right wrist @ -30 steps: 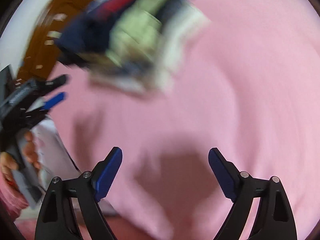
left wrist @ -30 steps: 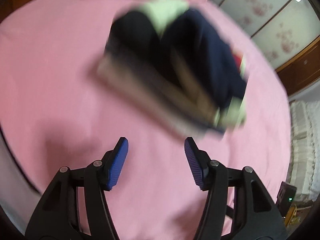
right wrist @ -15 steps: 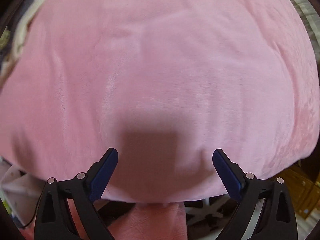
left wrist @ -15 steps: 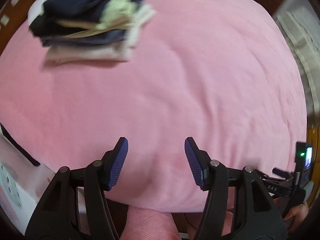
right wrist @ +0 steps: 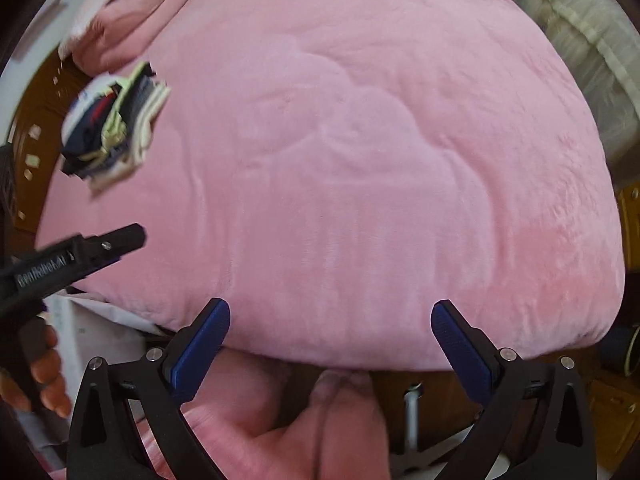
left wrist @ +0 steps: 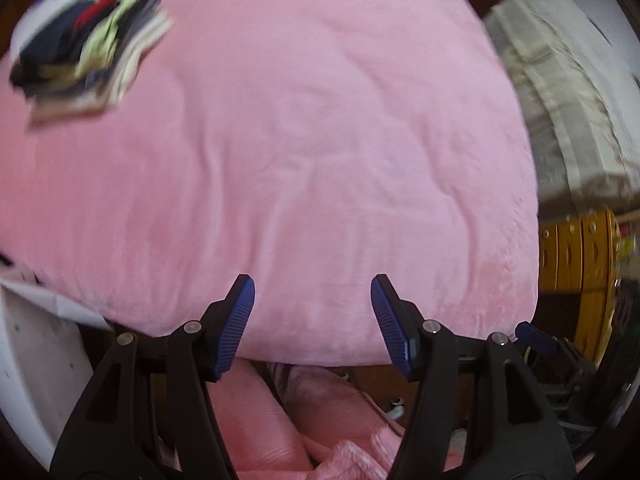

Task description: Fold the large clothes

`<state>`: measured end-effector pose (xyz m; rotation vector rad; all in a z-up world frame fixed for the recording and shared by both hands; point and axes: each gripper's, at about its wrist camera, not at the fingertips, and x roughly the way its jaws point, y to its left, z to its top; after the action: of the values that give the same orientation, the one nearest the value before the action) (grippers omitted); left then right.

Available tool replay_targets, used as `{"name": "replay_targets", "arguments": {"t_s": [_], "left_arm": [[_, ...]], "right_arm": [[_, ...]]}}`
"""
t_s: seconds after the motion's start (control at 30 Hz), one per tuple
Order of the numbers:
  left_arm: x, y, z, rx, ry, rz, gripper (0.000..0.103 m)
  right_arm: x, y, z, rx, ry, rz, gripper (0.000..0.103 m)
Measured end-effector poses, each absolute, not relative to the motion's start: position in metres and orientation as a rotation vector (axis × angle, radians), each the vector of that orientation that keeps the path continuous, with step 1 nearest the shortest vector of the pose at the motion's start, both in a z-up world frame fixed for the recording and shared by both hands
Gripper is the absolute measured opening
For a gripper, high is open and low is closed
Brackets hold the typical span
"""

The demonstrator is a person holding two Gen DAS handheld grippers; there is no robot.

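Folded stack point(left wrist: 86, 46) lies upper left of frame on pink blanket point(left wrist: 320, 140), blurred. Left gripper point(left wrist: 312, 316) partly open, empty, over the blanket's near edge. Right gripper point(right wrist: 330, 344) has just been opening; wide, empty.

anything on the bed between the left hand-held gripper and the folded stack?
Nothing visible. The left hand-held gripper hangs open and empty over the near edge of the pink blanket; the folded clothes stack lies at the far left of it. Only bare, lightly wrinkled blanket lies between them.
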<state>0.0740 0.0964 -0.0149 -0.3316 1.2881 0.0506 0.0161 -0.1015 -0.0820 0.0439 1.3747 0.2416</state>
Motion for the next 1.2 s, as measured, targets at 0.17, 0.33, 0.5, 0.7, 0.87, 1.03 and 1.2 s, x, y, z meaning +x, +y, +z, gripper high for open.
{"name": "replay_targets", "arguments": {"t_s": [0.17, 0.33, 0.5, 0.7, 0.87, 1.03, 1.2], "left_arm": [[0.051, 0.057, 0.048, -0.195, 1.151, 0.068, 0.067], [0.03, 0.027, 0.095, -0.141, 1.064, 0.07, 0.071], [0.02, 0.028, 0.116, -0.1, 0.997, 0.131, 0.078], [0.022, 0.054, 0.083, -0.146, 1.084, 0.216, 0.078], [0.022, 0.073, 0.053, -0.183, 1.131, 0.259, 0.078], [0.023, 0.072, 0.036, -0.129, 1.127, 0.252, 0.078], [0.028, 0.068, 0.028, -0.1, 1.134, 0.232, 0.079]], "right_arm": [[-0.004, -0.105, -0.001, 0.058, 1.282, 0.248, 0.102], [-0.027, -0.099, 0.073, -0.027, 1.12, 0.267, 0.102], [-0.041, -0.088, 0.116, -0.075, 1.047, 0.314, 0.102], [-0.051, -0.081, 0.115, -0.111, 1.063, 0.223, 0.102], [-0.05, -0.082, 0.095, -0.107, 1.057, 0.192, 0.102], [-0.046, -0.082, 0.082, -0.067, 1.13, 0.218, 0.102], [-0.042, -0.085, 0.072, -0.056, 1.162, 0.222, 0.102]]}}
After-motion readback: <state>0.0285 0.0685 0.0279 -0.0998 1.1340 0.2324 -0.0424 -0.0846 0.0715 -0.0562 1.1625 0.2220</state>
